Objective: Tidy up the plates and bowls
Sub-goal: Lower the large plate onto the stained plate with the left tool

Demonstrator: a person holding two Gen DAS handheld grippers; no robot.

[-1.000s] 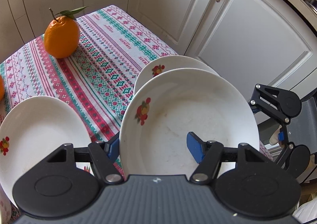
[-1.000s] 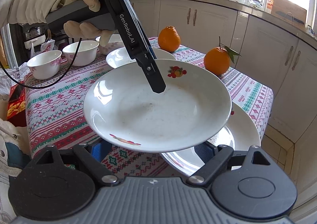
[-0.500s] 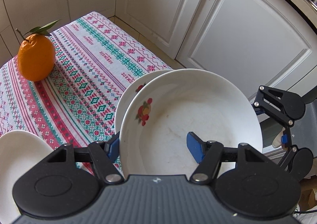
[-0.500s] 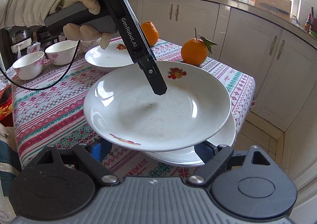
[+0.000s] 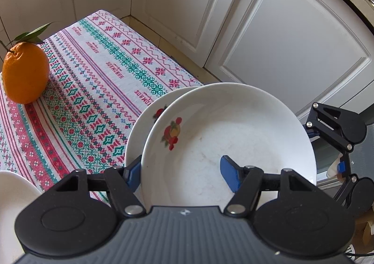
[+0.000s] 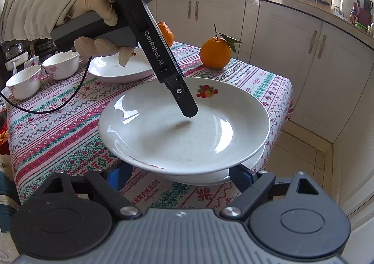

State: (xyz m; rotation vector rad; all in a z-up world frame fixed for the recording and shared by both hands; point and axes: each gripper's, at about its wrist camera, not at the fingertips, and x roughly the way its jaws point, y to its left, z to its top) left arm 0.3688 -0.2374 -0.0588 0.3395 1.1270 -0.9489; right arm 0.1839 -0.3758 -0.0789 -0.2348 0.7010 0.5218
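Cream cabinets frame my worktop (image 6: 58, 128). My left tool (image 5: 181, 174) is clamped on the rim of a fruit-print plate (image 5: 233, 137), carried low over another plate (image 5: 149, 123) for stacking; it now overlaps that plate more than before. My right tool (image 6: 180, 176) waits open, holding nothing.

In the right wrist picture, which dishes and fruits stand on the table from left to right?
Small bowl → second bowl → far plate → held plate → leafy orange.
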